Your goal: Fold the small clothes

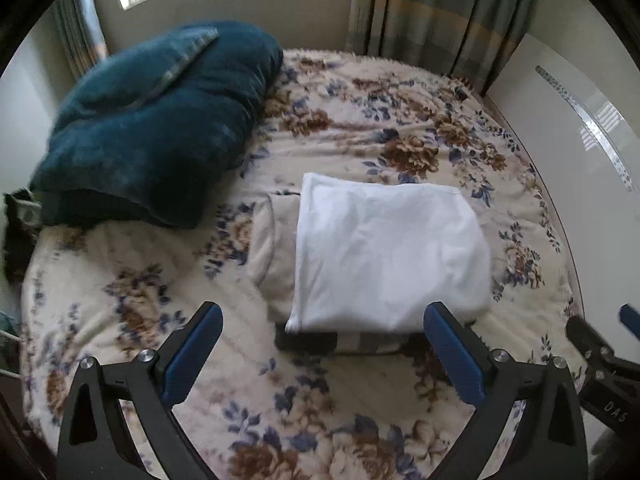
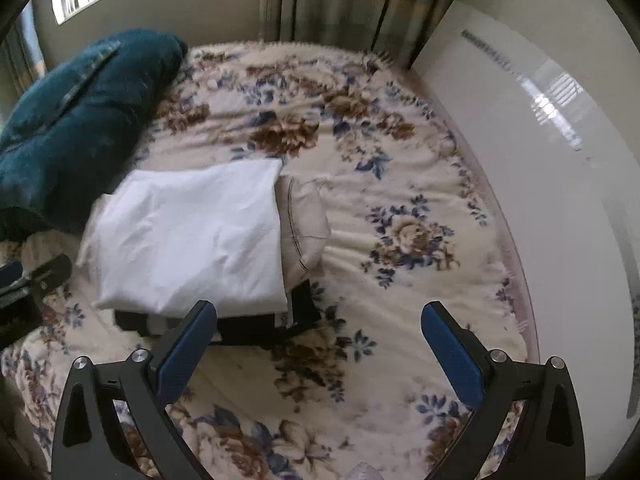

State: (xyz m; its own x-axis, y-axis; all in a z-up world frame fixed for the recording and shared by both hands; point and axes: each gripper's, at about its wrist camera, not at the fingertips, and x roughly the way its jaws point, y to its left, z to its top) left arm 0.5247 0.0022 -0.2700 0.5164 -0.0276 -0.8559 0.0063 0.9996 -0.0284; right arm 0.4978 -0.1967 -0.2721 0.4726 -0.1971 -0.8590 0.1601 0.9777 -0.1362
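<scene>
Folded white garment (image 1: 384, 248) topping a small clothes stack (beige (image 1: 276, 248) beneath) on floral bed (image 1: 360, 128); left tongs (image 1: 322, 354), right tongs (image 2: 320, 350) both spread wide, empty

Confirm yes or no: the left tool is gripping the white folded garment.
No. The left tool is open and empty, its pads apart just short of the white folded garment.

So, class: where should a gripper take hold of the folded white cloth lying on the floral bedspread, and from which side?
Probably the near edge of the folded white cloth, coming in low from the front. That edge overhangs a dark striped garment, so a finger could slip under. The left gripper is open, already facing it.
</scene>
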